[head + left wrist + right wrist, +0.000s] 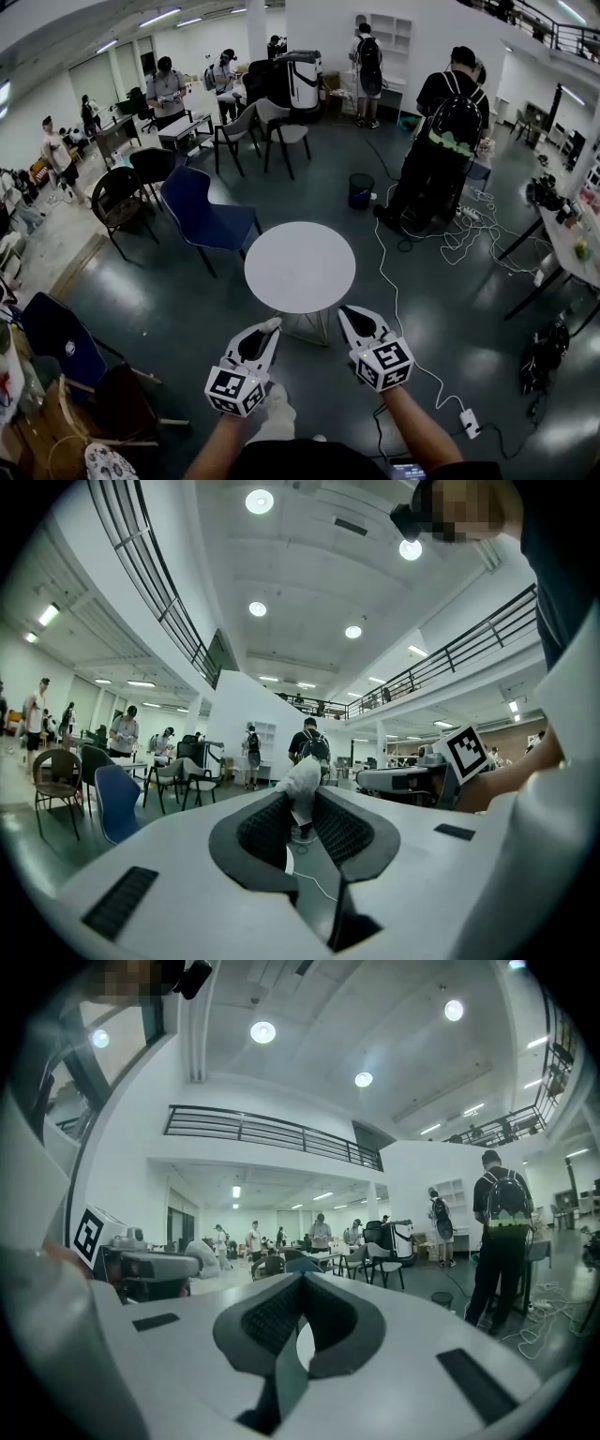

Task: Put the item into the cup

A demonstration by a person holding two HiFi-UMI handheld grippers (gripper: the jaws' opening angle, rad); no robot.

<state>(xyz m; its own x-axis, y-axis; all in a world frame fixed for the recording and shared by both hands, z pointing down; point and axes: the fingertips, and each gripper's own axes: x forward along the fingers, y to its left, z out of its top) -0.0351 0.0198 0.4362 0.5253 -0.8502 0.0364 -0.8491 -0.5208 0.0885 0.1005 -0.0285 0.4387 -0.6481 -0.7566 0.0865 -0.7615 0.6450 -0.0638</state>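
- A crumpled white item (302, 778) is clamped at the tips of the left gripper (271, 329), which is held level in the air, short of the near edge of a round white surface (300, 265).
- The right gripper (302, 1281) is held just beside the left one; its jaws are seen closed tip to tip, with nothing between them.
- A cube with square black-and-white markers is carried on each gripper, left (234, 391) and right (384, 363); the patterns are codes, not letters.
- A blue chair (202, 211) is set just beyond the surface to the left, and a white cable (394, 291) is trailed across the dark floor to the right.
- Farther off, a person with a black backpack (450, 122) is seen from behind near a dark bin (361, 190).
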